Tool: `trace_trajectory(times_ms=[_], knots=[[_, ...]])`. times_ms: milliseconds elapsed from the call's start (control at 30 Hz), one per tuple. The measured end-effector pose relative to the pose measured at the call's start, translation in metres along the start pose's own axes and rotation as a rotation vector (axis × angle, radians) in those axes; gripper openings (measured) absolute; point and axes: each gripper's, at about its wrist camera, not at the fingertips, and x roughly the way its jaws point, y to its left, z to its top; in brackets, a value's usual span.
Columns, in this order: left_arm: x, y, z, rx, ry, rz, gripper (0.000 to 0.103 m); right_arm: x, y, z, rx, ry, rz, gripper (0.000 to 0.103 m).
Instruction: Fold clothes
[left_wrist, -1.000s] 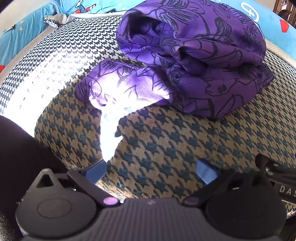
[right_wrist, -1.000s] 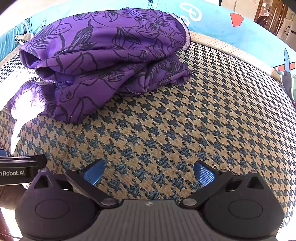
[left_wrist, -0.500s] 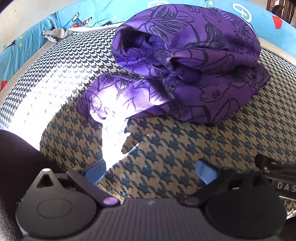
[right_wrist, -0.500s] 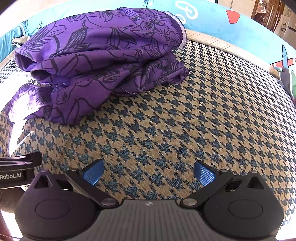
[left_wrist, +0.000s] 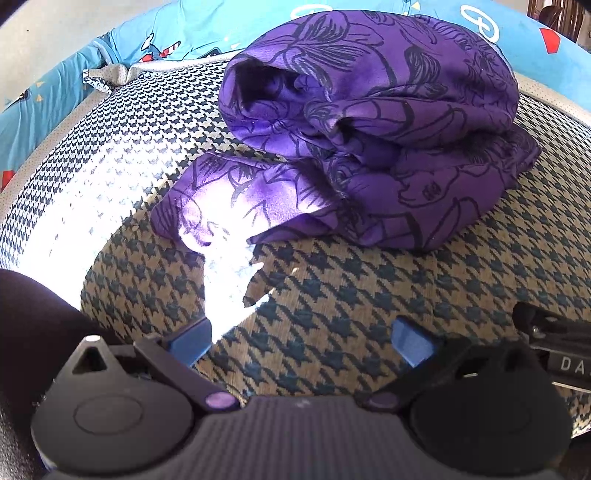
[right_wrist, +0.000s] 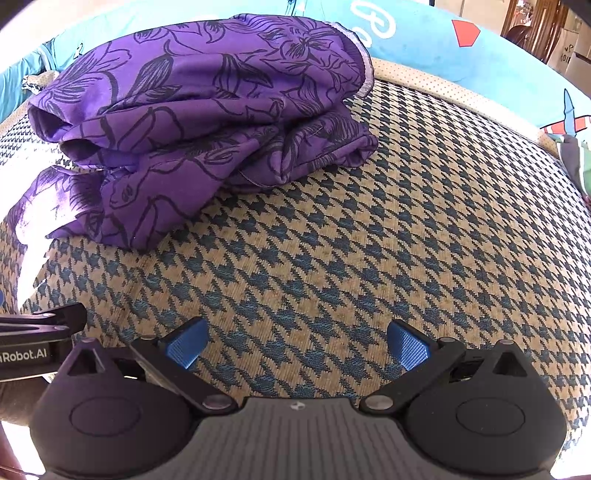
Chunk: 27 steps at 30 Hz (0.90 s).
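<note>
A purple garment with black flower outlines (left_wrist: 369, 122) lies folded in a thick bundle on the houndstooth cushion (left_wrist: 332, 295). One flap sticks out toward the lower left, washed out by sunlight. In the right wrist view the same purple garment (right_wrist: 199, 122) sits at the upper left. My left gripper (left_wrist: 301, 343) is open, well short of the bundle, with nothing between its blue pads. My right gripper (right_wrist: 297, 345) is open too, over bare cushion (right_wrist: 369, 240) to the right of the bundle.
A blue printed sheet (left_wrist: 74, 77) runs along the far edge behind the cushion; the same blue sheet (right_wrist: 461, 48) shows at the top right. A bright sun patch (left_wrist: 74, 221) covers the cushion's left side. Each view catches the other gripper's body at its edge.
Both grippers have drawn back a little from the bundle, so it sits slightly higher in both views. Neither gripper has changed its opening, and the garment has not moved.
</note>
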Motion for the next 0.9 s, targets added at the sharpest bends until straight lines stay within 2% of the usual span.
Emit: trace_trajectory(times_ms=[200, 500, 667, 900], knots=[[0.002, 0.002, 0.006, 0.023, -0.027, 0.023, 0.103, 0.001, -0.003, 0.002, 0.023, 0.001, 0.024, 0.103], [-0.004, 0.012, 0.027, 0.016, -0.094, -0.007, 0.103, 0.008, 0.005, 0.003, 0.003, 0.034, 0.016, 0.103], [-0.010, 0.014, 0.047, 0.017, -0.147, -0.014, 0.103, 0.015, 0.005, 0.003, 0.026, 0.054, 0.008, 0.103], [-0.014, 0.007, 0.085, 0.046, -0.217, -0.009, 0.103, 0.018, 0.005, 0.002, 0.074, 0.018, -0.008, 0.103]])
